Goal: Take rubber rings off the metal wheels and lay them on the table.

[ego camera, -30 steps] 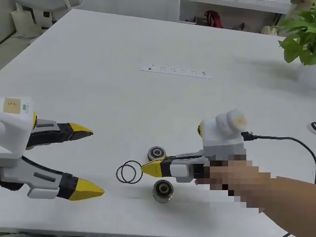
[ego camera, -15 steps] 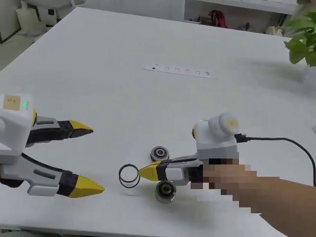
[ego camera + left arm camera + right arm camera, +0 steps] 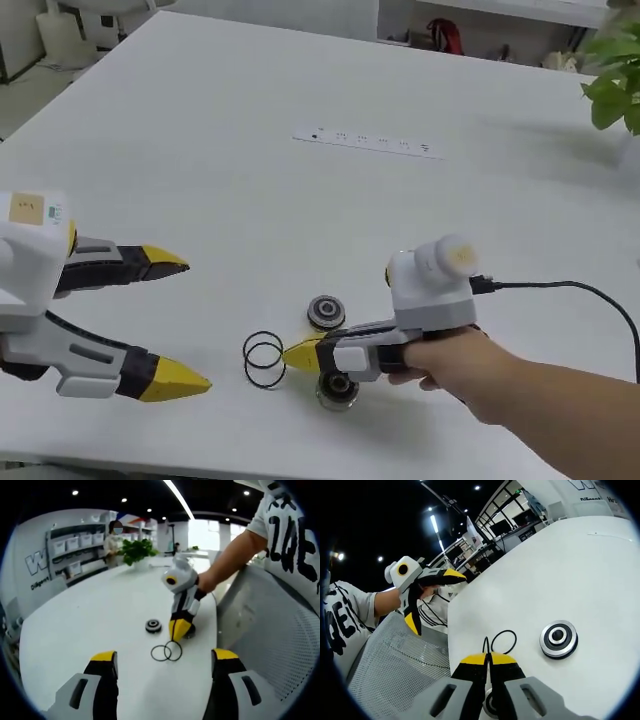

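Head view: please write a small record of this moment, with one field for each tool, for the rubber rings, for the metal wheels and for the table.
left tool: open, jaws wide apart, at the left, holding nothing
right tool: jaws shut, tips at the edge of the rings; whether it pinches one is unclear
rubber rings: two, black, overlapping, lying on the table
metal wheels: two; far wheel lies free, near wheel is partly hidden under the right tool
table: white

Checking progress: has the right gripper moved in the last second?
Yes. In the head view, against the far wheel, the right gripper has slid left and nearer, overlapping the near wheel.
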Demonstrator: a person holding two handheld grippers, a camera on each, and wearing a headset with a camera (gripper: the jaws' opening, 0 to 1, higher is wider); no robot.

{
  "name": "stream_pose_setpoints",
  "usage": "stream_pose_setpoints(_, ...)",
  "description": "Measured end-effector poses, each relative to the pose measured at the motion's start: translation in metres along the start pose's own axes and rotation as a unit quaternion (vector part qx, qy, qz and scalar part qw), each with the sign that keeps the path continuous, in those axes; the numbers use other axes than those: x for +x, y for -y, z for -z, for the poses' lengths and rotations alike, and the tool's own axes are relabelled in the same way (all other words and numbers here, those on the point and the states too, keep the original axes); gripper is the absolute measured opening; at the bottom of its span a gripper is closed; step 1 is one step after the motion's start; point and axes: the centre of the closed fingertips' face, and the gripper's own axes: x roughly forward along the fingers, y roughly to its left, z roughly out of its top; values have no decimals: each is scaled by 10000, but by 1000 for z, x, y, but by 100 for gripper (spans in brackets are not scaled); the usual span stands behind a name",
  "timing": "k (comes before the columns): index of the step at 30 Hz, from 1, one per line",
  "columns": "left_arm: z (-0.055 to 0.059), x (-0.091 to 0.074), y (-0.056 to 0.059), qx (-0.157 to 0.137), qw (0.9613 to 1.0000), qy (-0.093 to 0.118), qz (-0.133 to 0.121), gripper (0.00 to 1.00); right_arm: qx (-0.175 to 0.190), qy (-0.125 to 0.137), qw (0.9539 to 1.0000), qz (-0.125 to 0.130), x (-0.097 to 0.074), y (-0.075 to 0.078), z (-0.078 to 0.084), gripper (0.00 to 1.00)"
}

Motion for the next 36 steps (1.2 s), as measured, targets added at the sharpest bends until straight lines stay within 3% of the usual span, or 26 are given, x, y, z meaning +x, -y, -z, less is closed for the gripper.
stream_pose_setpoints(21, 2, 2, 0, -37, 10000, -26, 5, 77, -270, -198, 9993, 183, 5, 6, 7, 0)
stream_pose_setpoints(36, 5, 2, 1, -45, 10000, -70, 26, 76, -378, -235, 9987, 246, 3, 8, 8, 10)
